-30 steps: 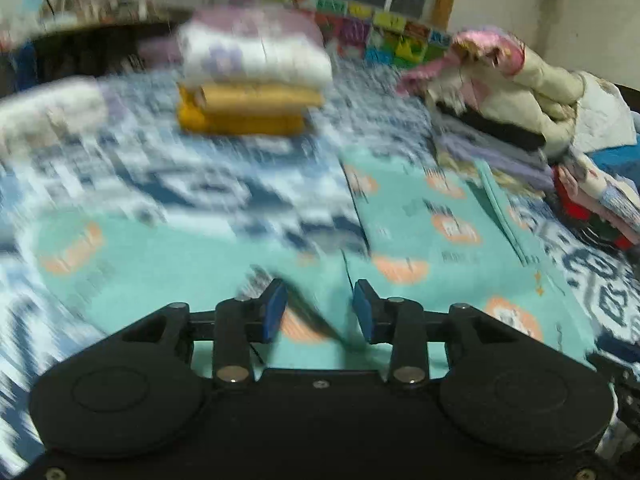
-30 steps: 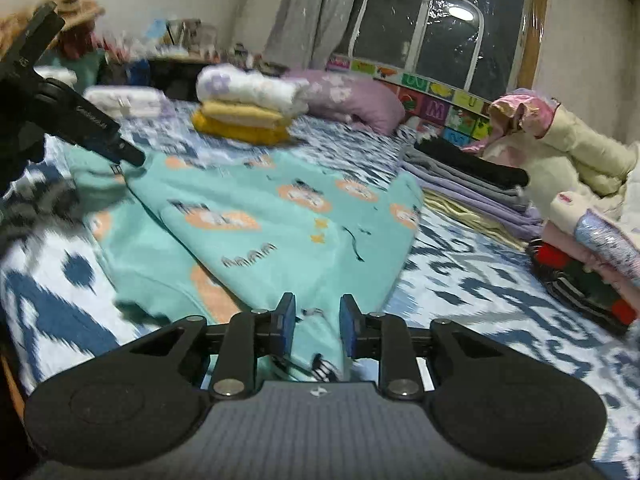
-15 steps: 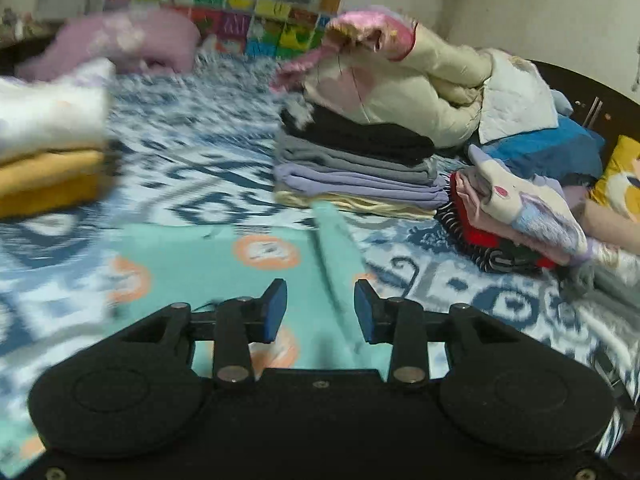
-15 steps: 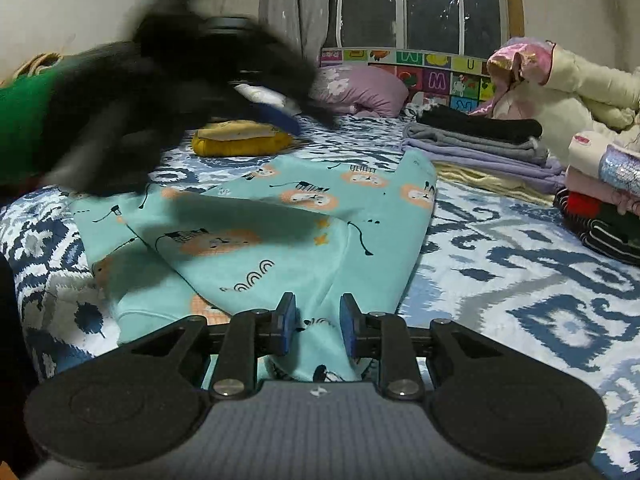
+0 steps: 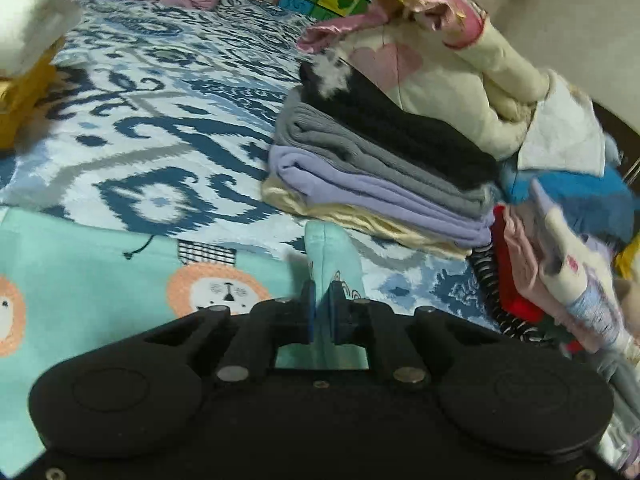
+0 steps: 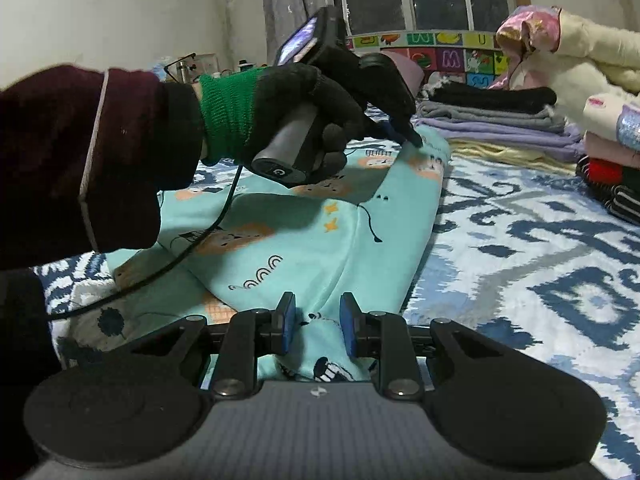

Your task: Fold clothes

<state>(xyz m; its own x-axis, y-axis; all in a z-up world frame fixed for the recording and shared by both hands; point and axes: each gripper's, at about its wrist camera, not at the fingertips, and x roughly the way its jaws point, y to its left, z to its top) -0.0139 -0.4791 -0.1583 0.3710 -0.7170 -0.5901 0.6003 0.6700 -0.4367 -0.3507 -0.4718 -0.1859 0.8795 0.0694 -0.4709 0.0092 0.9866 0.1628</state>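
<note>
A second ago the left tool (image 5: 321, 307) stood apart over the teal garment (image 5: 100, 280); now it is clenched on a raised fold at that garment's far right corner, having swung toward the folded stack (image 5: 380, 168) at 1 o'clock. Patterned bed (image 6: 540, 260) lies bare from 2 to 4 o'clock. The gloved left hand (image 6: 320, 120) reaches from 9 o'clock, tilted downward. The right tool (image 6: 318, 326) grasps the garment's bunched near edge as before.
</note>
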